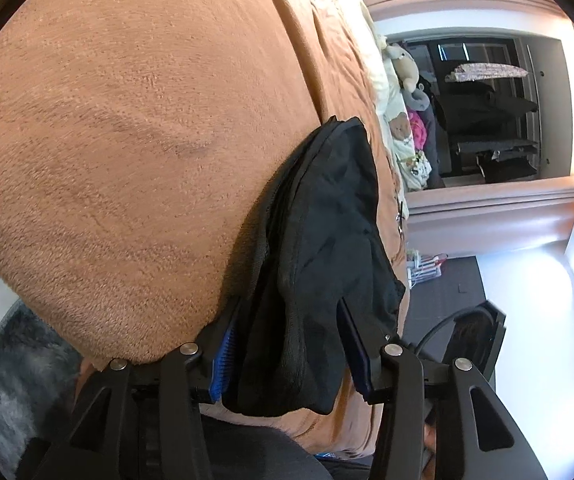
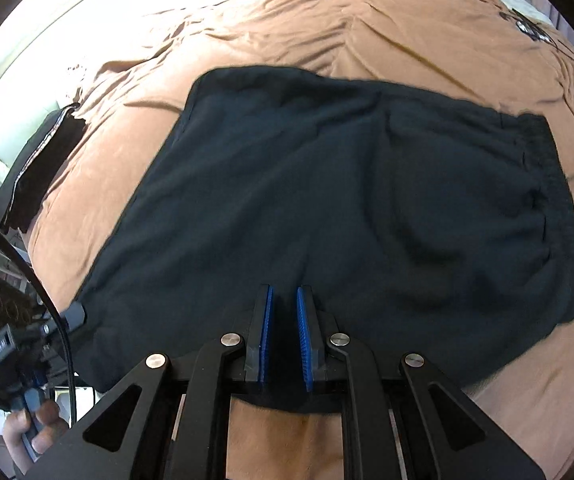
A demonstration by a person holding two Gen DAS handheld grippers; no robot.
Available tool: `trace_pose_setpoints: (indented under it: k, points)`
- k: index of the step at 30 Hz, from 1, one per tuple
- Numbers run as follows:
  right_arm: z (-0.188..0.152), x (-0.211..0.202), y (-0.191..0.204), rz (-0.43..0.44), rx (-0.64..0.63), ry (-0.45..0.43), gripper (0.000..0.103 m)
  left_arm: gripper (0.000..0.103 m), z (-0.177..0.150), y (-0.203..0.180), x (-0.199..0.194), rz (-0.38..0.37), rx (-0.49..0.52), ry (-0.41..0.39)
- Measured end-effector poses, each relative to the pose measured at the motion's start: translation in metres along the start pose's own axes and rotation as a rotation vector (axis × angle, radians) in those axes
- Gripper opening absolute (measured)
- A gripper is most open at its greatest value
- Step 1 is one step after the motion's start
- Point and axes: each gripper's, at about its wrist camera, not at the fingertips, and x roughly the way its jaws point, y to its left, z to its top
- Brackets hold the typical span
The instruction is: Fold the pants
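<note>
With dark pants (image 2: 327, 216) spread mid-frame on the brown blanket (image 2: 407, 32), seemingly folded once, more folds left: left gripper (image 1: 283, 344) clamped on bunched edge, right gripper (image 2: 285, 336) slightly parted, holding nothing.

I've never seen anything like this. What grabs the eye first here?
A big dark fabric pair of pants spread flat on the tan fuzzy blanket fills the right wrist view. In the left wrist view, the left gripper, with blue-padded fingers, has bunched dark cloth between them.
</note>
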Motion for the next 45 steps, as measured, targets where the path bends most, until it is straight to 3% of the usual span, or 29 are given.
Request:
trace_pose_setpoints:
  k: [2,3,4,9,24,29,34,39,45]
  points:
    - [-0.009,-0.005,0.002,-0.001,0.003,0.007,0.010,0.048,0.000,-0.001,0.001,0.006,0.011,0.010]
    - [-0.014,-0.009,0.005,-0.004,0.002,0.005,0.010,0.039,0.001,-0.002,0.001,0.013,0.018,0.018]
    - [-0.016,-0.011,0.007,-0.004,0.003,0.003,0.010,0.023,0.001,-0.002,0.001,0.015,0.015,0.027]
    - [-0.037,-0.017,0.001,0.023,0.054,0.005,0.010,0.009,0.004,-0.009,-0.007,-0.008,0.028,0.029]
    - [-0.057,-0.084,-0.021,0.109,0.153,-0.148,0.010,0.007,0.008,-0.078,-0.006,-0.054,0.182,0.025]
    - [-0.068,-0.117,-0.048,0.137,0.170,-0.232,0.010,0.007,0.010,-0.108,0.006,-0.086,0.233,0.051]
    - [-0.090,-0.127,-0.078,0.135,0.208,-0.257,0.010,0.007,0.006,-0.139,0.021,-0.102,0.301,0.072]
    - [-0.104,-0.130,-0.099,0.167,0.242,-0.289,0.023,0.007,0.000,-0.165,0.042,-0.099,0.351,0.104]
    - [-0.111,-0.127,-0.125,0.213,0.270,-0.356,0.029,0.007,-0.010,-0.188,0.069,-0.079,0.412,0.143]
